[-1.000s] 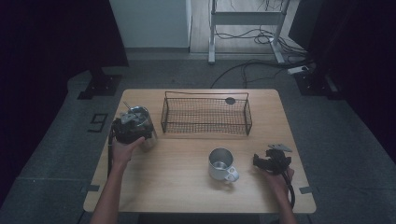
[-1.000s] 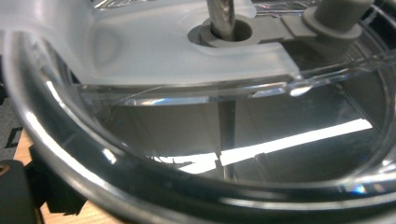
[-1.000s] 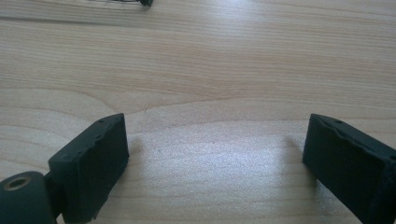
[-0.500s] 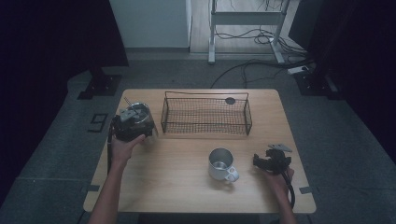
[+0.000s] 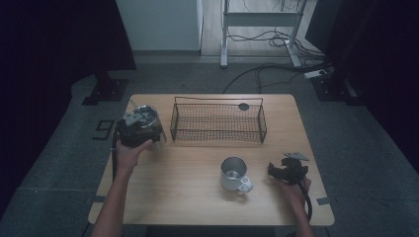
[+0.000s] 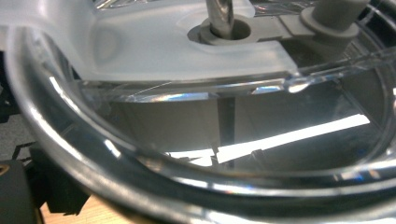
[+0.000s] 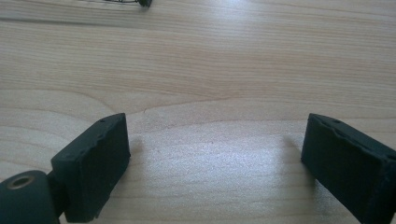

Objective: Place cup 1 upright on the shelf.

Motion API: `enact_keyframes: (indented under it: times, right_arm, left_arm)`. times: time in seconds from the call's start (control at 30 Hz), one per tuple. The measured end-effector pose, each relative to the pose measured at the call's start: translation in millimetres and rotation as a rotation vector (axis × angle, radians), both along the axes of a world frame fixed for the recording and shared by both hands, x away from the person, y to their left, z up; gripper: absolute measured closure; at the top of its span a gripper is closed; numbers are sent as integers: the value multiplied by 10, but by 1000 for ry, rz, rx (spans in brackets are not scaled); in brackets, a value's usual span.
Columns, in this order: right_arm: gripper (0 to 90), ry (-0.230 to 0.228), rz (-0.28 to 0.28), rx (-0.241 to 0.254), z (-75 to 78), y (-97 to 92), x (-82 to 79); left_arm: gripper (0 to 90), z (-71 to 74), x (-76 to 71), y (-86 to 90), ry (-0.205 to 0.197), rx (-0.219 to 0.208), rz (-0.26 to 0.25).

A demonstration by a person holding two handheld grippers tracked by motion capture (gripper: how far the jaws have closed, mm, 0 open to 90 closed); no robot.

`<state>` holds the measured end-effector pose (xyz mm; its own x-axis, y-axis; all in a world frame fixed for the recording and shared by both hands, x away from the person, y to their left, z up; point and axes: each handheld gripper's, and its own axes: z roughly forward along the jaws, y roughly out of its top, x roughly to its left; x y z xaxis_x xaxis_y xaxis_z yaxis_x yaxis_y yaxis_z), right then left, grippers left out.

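Observation:
My left gripper is shut on a clear lidded glass container and holds it off the table's left side. Up close in the left gripper view, the container's curved wall and its frosted lid with a metal straw hide my jaws. At the right of the table my right gripper lies low on the wood, open. Its jaws have just been closing a little, and between its pads is only bare wood. A metal mug stands to its left, handle toward the front right.
A black wire basket stands at the table's far middle, with a small dark round thing at its back right. Bare wood lies between the mug and my left hand. Cables and a stand are on the floor beyond.
My left gripper has risen with the glass container in it, drifting slightly up the picture. The right hand and the mug have stayed in place.

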<state>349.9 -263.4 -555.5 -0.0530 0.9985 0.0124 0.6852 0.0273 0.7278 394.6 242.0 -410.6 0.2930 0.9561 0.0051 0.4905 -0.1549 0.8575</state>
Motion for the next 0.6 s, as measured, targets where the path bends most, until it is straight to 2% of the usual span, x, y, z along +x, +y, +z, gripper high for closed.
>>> enact_keyframes:
  times: [0.1,0.23,0.6]
  right_arm:
    - [76,0,0,0,0,-1,0]
    - [76,0,0,-1,0,-1,-1]
    - [78,0,-1,-1,0,-1,-1]
  left_arm:
    - [41,84,-10,-1,-18,-13,-2]
    - [41,144,-12,-5,-22,-27,-4]
    - [41,276,31,-104,-29,-25,-16]
